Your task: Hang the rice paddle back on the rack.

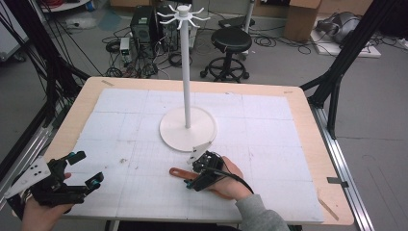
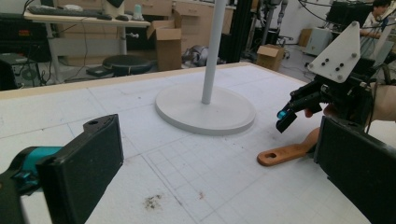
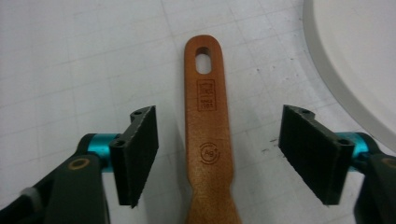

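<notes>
A brown wooden handle (image 3: 208, 135) with a slotted hole at its far end lies flat on the white gridded mat. My right gripper (image 3: 218, 154) straddles it, one jaw on each side with clear gaps, so the pads do not touch the wood. From above, the right gripper (image 1: 198, 174) sits over the handle (image 1: 176, 172) just in front of the white stand's round base (image 1: 187, 129). The left gripper (image 1: 82, 169) rests open at the mat's near-left corner with nothing between its jaws. In the left gripper view the handle (image 2: 286, 152) lies under the right gripper (image 2: 285, 119).
A tall white pole (image 1: 185, 67) with hooks on top rises from the base. The mat (image 1: 269, 139) covers a wooden table (image 1: 315, 139). A stool (image 1: 230, 41), cables and boxes stand on the floor beyond the far edge.
</notes>
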`<state>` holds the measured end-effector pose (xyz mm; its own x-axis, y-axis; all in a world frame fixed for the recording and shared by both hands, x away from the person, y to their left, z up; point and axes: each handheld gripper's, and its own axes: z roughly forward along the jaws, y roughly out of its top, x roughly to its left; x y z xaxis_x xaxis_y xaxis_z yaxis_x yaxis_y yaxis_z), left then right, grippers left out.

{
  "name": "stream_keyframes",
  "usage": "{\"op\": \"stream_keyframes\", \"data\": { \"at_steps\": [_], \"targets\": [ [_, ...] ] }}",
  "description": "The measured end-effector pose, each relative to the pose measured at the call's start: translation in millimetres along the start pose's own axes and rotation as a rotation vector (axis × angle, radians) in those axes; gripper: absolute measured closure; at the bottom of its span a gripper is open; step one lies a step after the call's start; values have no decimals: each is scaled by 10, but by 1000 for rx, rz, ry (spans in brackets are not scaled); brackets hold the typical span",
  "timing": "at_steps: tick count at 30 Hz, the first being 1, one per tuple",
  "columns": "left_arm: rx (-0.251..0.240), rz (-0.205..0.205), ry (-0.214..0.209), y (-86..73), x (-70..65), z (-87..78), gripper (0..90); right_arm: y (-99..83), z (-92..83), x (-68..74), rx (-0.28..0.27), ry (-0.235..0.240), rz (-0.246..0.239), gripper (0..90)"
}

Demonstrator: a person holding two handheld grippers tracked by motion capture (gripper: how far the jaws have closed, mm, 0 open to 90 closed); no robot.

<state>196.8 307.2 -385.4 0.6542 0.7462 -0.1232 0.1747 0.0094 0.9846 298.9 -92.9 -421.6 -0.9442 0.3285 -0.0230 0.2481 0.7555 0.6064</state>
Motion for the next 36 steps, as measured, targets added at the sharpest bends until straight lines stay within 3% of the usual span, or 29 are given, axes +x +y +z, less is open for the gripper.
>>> {"op": "stream_keyframes", "data": {
  "at_steps": [3,13,26,28,36],
  "targets": [
    [-4,0,7,-1,12,-26,18,-3,-1,-8,5,-15,-6,338],
    [8,0,8,-17,10,-23,18,-13,48,10,62,19,-1,404],
    [4,-5,16,-20,26,-48,18,-28,49,8,64,38,17,510],
    [4,-5,15,-19,27,-47,18,-37,34,3,65,34,28,574],
    [1,-9,2,-12,20,-36,18,-29,22,38,79,15,24,645]
  ]
}}
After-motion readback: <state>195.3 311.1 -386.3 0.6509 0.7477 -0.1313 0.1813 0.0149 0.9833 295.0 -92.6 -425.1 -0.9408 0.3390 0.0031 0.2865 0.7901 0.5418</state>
